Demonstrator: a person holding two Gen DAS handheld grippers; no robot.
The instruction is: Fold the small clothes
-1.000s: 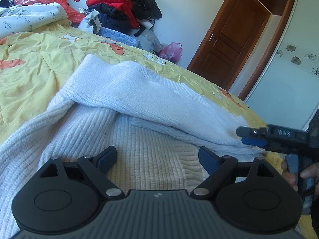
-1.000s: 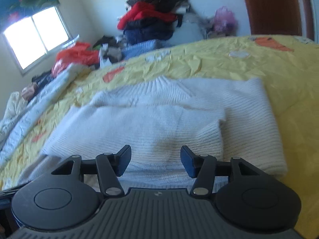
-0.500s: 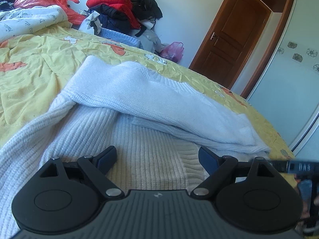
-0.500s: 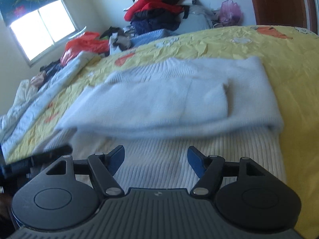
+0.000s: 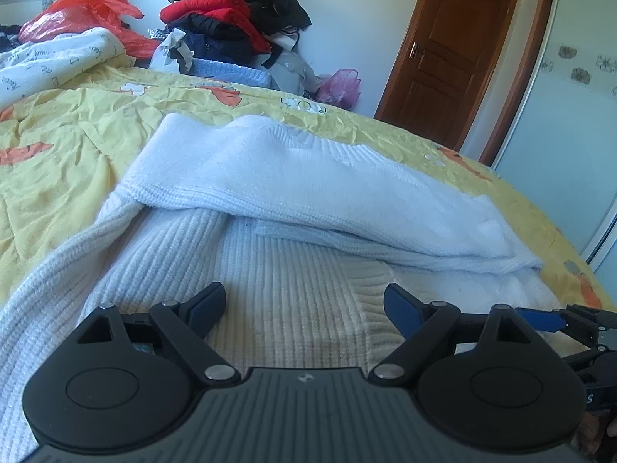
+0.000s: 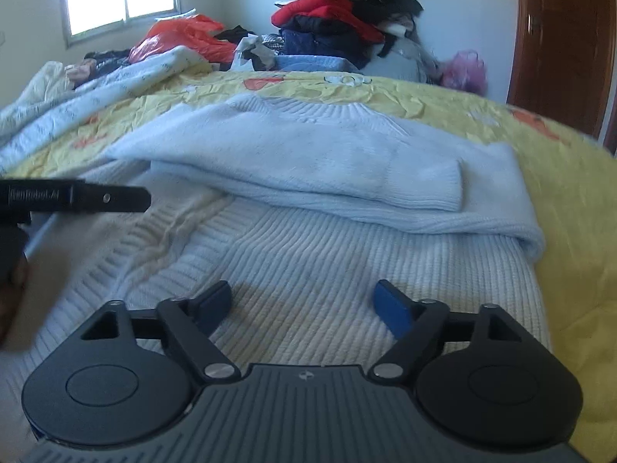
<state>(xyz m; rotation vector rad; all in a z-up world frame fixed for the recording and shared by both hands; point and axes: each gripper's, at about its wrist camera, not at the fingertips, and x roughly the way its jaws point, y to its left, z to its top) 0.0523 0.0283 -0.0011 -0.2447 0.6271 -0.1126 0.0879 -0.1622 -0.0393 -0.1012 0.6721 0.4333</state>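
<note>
Nearest, L gripper (image 5: pixel 304 303) and R gripper (image 6: pixel 302 301) both hung over the ribbed hem of the white knit sweater (image 6: pixel 308 239), jaws spread wide, gripping nothing. The sweater lay mid-bed on the yellow bedsheet (image 5: pixel 69 123), its right side near the bed's right edge, sleeves (image 6: pixel 347 169) already crossed over the body. Risk, prob.: pinching just one hem layer, so the fold drags the sleeves loose; thick knit could slip. Clothes pile (image 6: pixel 339 19) sat at the far edge.
</note>
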